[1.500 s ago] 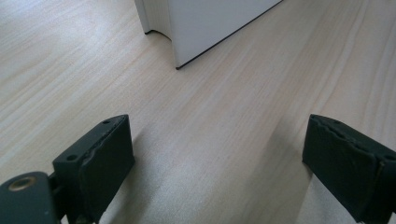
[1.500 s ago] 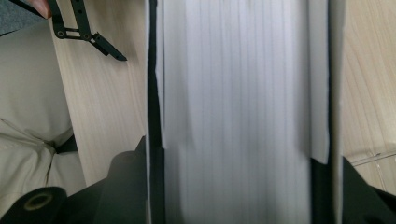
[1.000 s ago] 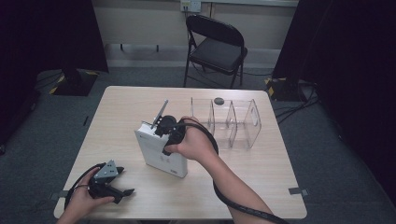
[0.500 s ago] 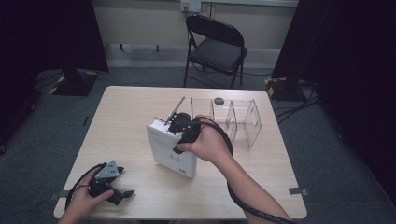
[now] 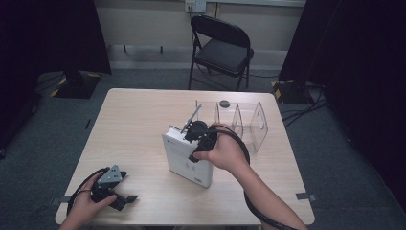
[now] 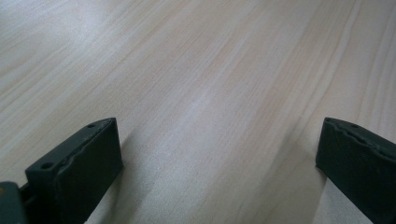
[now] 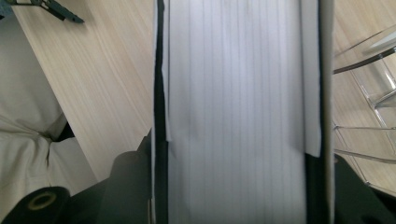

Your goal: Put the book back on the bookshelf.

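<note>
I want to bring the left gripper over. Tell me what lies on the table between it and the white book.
Nothing: in the high view, bare tabletop runs from the left gripper to the white book held in the right gripper.

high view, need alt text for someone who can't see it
A person's right claw grips a thick white book standing on edge on a wooden table, beside a clear plastic divider rack. The left claw rests open near the table's front-left corner.
</note>
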`<state>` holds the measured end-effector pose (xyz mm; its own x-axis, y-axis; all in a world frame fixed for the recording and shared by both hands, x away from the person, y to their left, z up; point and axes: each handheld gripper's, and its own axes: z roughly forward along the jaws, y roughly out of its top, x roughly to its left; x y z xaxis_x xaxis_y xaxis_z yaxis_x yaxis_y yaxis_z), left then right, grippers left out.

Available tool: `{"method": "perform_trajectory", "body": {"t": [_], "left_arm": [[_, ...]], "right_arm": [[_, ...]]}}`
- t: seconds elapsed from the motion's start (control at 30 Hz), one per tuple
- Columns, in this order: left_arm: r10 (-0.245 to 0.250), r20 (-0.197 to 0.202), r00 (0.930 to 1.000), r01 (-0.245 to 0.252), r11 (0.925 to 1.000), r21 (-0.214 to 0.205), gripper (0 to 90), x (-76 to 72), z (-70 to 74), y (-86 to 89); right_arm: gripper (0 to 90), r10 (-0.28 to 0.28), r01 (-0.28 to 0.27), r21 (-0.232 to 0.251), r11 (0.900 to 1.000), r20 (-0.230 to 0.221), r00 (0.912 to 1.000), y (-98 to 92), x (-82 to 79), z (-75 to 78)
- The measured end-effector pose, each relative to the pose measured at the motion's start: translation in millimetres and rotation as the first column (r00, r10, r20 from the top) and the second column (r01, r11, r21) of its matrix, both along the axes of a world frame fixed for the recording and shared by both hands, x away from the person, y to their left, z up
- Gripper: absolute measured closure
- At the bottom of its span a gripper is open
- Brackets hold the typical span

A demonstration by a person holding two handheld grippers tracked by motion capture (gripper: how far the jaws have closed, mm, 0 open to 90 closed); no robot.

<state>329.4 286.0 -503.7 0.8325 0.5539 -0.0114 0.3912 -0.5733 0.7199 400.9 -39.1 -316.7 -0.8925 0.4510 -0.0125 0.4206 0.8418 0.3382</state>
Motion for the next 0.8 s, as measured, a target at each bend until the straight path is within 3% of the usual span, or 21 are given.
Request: {"method": "perform_trajectory", "body": {"t": [0.1, 0.23, 0.63, 0.8], "left_arm": [[0.0, 0.0, 1.0, 0.0, 1.0, 0.0, 0.0, -0.1, 0.0, 0.0], [0.0, -0.001, 1.0, 0.0, 1.0, -0.001, 0.0, -0.1, 0.0, 0.1], [0.0, -0.001, 1.0, 0.0, 1.0, 0.0, 0.0, -0.1, 0.1, 0.2], [-0.001, -0.001, 1.0, 0.001, 1.0, 0.001, 0.0, 0.0, 0.1, 0.3]], "right_arm": [[51.9, -0.001, 0.001, 0.016, 0.9999, 0.013, 0.9999, -4.0, -0.7, -2.5], [51.7, 0.008, -0.008, 0.003, 1.0, 0.021, 0.9997, -4.7, -3.8, -3.7], [50.5, 0.023, -0.024, -0.101, 0.9946, -0.006, 0.9997, 7.6, -0.9, -1.6], [51.2, 0.03, -0.031, -0.111, 0.9933, -0.015, 0.9994, 8.3, 0.7, -1.4]]}}
